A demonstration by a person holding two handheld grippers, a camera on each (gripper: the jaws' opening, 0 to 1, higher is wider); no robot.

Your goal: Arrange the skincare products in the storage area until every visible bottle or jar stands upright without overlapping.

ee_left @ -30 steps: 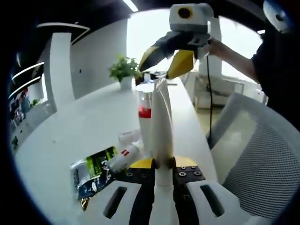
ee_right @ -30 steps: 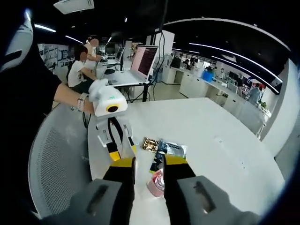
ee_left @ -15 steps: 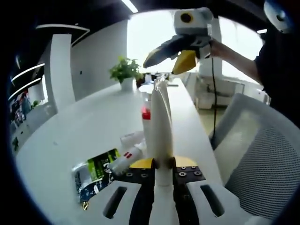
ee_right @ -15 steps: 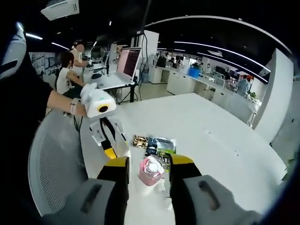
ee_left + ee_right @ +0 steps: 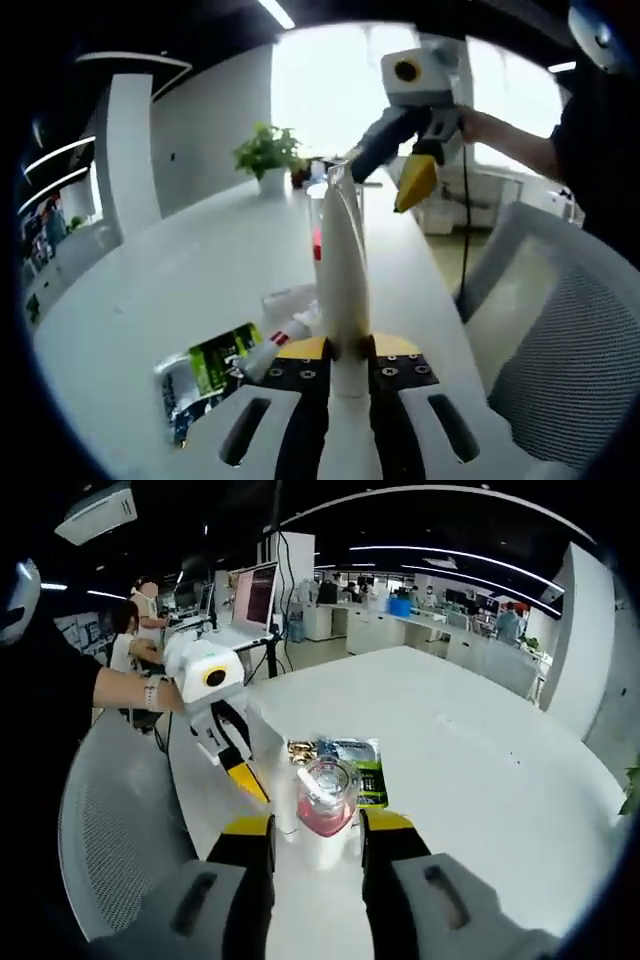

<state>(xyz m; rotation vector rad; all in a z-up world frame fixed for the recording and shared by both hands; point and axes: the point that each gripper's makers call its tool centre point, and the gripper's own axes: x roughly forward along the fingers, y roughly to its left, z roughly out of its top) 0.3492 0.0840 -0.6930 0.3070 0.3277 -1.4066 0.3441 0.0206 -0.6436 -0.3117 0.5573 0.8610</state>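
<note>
1. White table (image 5: 480, 770) carries everything.
2. Left gripper (image 5: 343, 350) clamps a white tube (image 5: 342, 262), soft; hold its middle.
3. Right gripper (image 5: 316, 832) gapes, empty, behind the upright pink-capped bottle (image 5: 325, 805): light, slippery; grasp low.
4. Sachets (image 5: 352, 758) lie beyond the bottle.

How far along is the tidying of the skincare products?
Done: the clear pump bottle with pink liquid stands upright on the table. In hand: the left hand-held gripper is shut on a white tube. Left: a small tube and green sachets lie flat.
</note>
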